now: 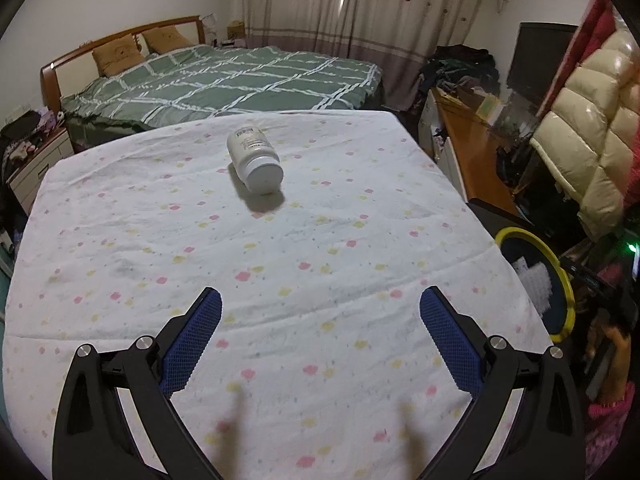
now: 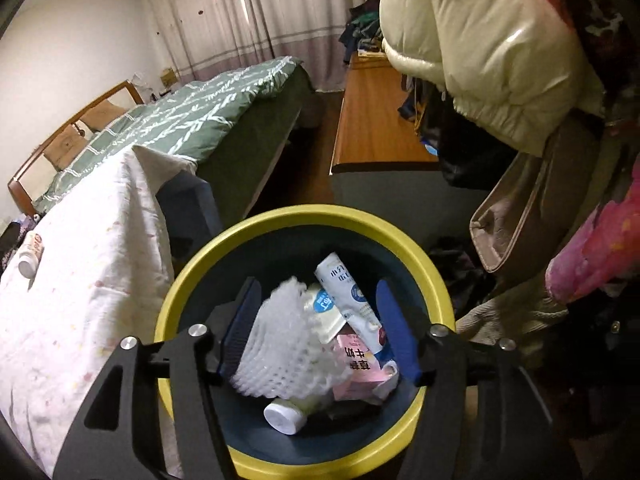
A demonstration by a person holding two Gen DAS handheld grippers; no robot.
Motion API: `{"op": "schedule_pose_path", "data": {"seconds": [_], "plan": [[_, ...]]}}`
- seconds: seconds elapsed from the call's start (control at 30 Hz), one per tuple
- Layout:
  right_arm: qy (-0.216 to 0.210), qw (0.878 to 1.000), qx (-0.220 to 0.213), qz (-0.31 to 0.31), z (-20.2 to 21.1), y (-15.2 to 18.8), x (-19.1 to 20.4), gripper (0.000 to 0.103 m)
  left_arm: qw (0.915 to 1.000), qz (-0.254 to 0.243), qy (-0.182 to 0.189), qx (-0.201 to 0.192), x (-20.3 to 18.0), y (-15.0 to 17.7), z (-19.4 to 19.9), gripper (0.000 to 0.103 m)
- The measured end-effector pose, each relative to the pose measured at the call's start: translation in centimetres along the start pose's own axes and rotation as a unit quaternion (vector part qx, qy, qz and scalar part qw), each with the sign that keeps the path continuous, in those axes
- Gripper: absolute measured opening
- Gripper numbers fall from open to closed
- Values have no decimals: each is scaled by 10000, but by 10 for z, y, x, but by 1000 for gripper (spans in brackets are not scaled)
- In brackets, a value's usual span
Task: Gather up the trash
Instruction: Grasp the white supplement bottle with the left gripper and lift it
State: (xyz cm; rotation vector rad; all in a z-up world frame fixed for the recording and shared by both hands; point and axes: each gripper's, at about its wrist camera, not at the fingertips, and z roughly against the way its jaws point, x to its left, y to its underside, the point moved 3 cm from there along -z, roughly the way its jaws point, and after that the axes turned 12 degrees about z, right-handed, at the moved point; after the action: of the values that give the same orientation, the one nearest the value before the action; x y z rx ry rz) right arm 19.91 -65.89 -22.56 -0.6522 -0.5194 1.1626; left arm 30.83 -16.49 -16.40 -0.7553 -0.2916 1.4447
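White bottle (image 1: 255, 161) on table (image 1: 360, 240), left gripper (image 1: 320, 308) jaws spread

white smooth plastic bottle (image 1: 256, 161) | matt wrinkled floral cotton cloth (image 1: 280, 280) beneath it | glossy yellow-rimmed plastic bin (image 2: 304, 220) | white foam netting (image 2: 280, 344) inside bin

Only legible bit: the pink carton (image 2: 357, 368) in the bin (image 2: 248, 232) reads 牛奶 (upside down here). Print on the white bottle (image 1: 255, 162) and the milk pouch (image 2: 352, 300) is too blurry.
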Motion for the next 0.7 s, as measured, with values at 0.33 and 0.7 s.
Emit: {"op": "schedule_pose_path", "data": {"seconds": [0.33,0.7], "plan": [[-228,9995,-223,57,18,-5,6,65,9967,678,-323,310,17,-67,-59,98],[-350,9990,-209,168,18,-8,12,66,9806,1479,-871,949,36,-132,-156,90]]}}
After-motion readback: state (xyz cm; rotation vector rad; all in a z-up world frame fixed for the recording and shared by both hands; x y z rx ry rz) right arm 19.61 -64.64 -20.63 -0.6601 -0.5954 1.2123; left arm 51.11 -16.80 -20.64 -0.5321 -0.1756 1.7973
